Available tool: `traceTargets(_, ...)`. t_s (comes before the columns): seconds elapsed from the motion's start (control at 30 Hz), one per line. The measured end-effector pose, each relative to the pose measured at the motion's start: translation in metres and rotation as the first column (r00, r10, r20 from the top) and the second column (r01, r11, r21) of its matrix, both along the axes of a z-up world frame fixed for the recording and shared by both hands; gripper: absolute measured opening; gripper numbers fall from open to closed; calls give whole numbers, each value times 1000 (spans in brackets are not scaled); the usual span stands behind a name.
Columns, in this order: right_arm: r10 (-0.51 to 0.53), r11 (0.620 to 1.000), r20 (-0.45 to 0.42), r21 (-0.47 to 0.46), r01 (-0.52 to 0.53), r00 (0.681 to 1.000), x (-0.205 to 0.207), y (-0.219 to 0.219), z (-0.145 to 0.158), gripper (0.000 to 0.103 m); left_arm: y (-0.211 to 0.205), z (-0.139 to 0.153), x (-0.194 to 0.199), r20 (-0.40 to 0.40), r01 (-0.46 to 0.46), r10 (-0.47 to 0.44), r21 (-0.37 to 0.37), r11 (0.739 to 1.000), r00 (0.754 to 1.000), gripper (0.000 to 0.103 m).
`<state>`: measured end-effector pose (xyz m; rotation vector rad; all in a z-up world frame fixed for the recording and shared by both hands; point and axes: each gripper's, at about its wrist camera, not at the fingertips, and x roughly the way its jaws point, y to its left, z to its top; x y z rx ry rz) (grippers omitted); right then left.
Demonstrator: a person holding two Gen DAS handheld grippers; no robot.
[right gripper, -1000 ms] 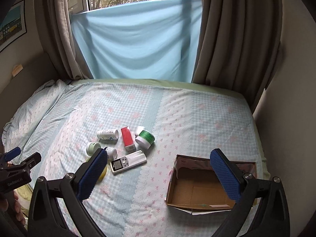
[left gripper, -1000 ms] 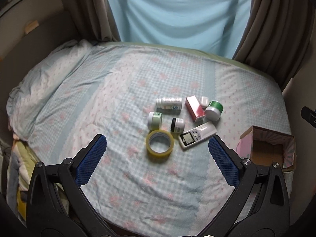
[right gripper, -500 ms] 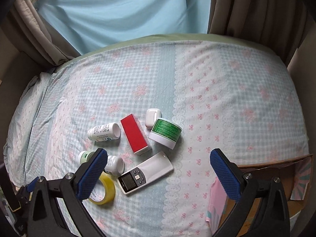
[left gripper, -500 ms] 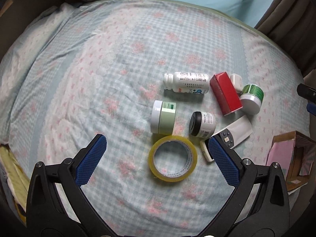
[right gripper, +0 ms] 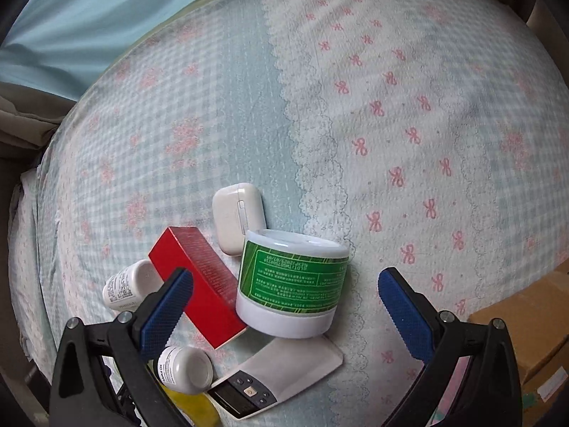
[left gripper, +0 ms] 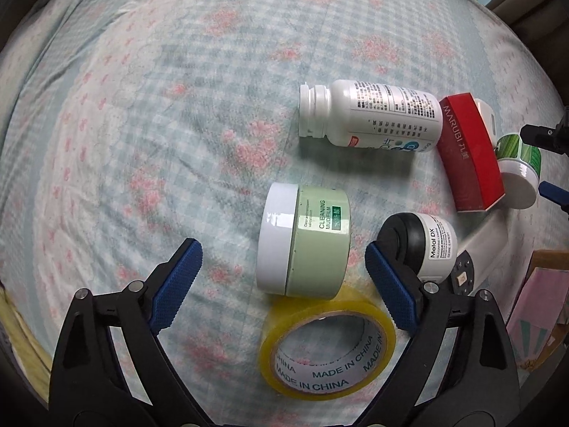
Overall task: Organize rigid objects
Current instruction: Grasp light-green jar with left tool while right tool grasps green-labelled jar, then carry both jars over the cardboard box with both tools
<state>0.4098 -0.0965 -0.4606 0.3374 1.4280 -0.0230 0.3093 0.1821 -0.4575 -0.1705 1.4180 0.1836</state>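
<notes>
Left wrist view shows the left gripper point(left gripper: 282, 281) with its jaws spread wide and holding nothing, poised low over a pale green jar point(left gripper: 304, 240) that lies on its side with its white lid pointing left. That jar looks like rigid plastic, probably light to middling in weight, with a glossy lid and a smoother label band; the safest hold seems to be across the lid end and base, since its round wall could roll or slip between the pads. Just below it, touching, lies a yellow tape roll point(left gripper: 329, 343), stiff and easy to pinch through its ring wall. To the right sit a small black-capped jar point(left gripper: 421, 245), a white pill bottle point(left gripper: 370, 114) lying flat, and a red box point(left gripper: 469, 153) whose flat faces should grip well. Right wrist view shows the right gripper point(right gripper: 284, 306), jaws likewise spread and empty, framing a green-labelled tub point(right gripper: 293, 283) that leans on a remote control point(right gripper: 277, 377); its hard sides look smooth, so a squeeze across the middle of the label seems best. A white earbud case point(right gripper: 238, 217) lies just behind it. Everything rests on a bed point(right gripper: 409, 114) with a soft checked sheet, which gives under pressure and lets round things tip. A cardboard box point(right gripper: 533, 323) waits at the right edge, likely the destination, and a blue curtain point(right gripper: 89, 7) hangs beyond the bed.
</notes>
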Motion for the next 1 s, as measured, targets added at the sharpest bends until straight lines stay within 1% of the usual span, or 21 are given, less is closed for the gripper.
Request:
traceTargets(0.1, -7, 1000, -35, 0, 7, 999, 3, 2, -14, 103, 1, -10, 2, -17, -4, 4, -8, 1000, 1000, 88)
traceTargets(0.17, -9, 1000, -46, -4, 9, 999, 3, 3, -20, 102, 3, -15, 3, -25, -9, 9, -12, 1000, 1000, 80)
traceTargets(0.2, -14, 1000, -51, -3, 13, 999, 4, 3, -22, 96, 3, -17, 4, -30, -10, 10, -13, 1000, 1000, 76)
traceTargets(0.27, -27, 1000, -66, 6, 28, 997, 4, 2, -27, 92, 5, -21, 5, -38, -10, 9, -16, 1000, 999, 63)
traceTargets(0.3, -34, 999, -75, 7, 35, 997, 4, 1, -29, 88, 5, -22, 5, -38, -9, 8, -28, 1000, 999, 60)
traceTargets(0.33, -38, 999, -83, 6, 38, 996, 4, 1, -30, 86, 5, -23, 4, -34, -7, 5, -39, 999, 999, 55)
traceTargets(0.37, -38, 999, -88, 5, 39, 995, 3, 1, -31, 78, 4, -23, 4, -28, 0, -1, -46, 999, 1000, 49)
traceTargets(0.4, -37, 999, -95, 2, 37, 995, 3, 2, -31, 68, 1, -23, 4, -22, 10, -12, -51, 999, 1000, 44)
traceTargets(0.43, -36, 999, -99, -3, 36, 994, 3, 2, -32, 68, -2, -23, 4, -20, 22, -23, -45, 999, 1000, 40)
traceTargets(0.5, -41, 999, -93, -4, 41, 995, 1, 1, -32, 67, -8, -22, 5, -13, 32, -32, -26, 999, 999, 40)
traceTargets(0.67, -47, 999, -93, -7, 47, 994, -2, 1, -29, 67, -10, -14, 3, 21, 33, -32, -54, 998, 999, 39)
traceTargets(0.77, -51, 999, -77, -7, 50, 996, -6, 0, -21, 67, -10, -5, 3, 36, 44, -43, -43, 998, 998, 39)
traceTargets(0.97, -63, 998, -43, 17, 64, 997, -21, -6, 4, 67, -6, 20, -6, 84, 30, -25, -55, 998, 996, 39)
traceTargets(1.0, -63, 998, -35, 21, 64, 997, -23, -7, 10, 67, -5, 27, -2, 95, 30, -24, -57, 998, 995, 39)
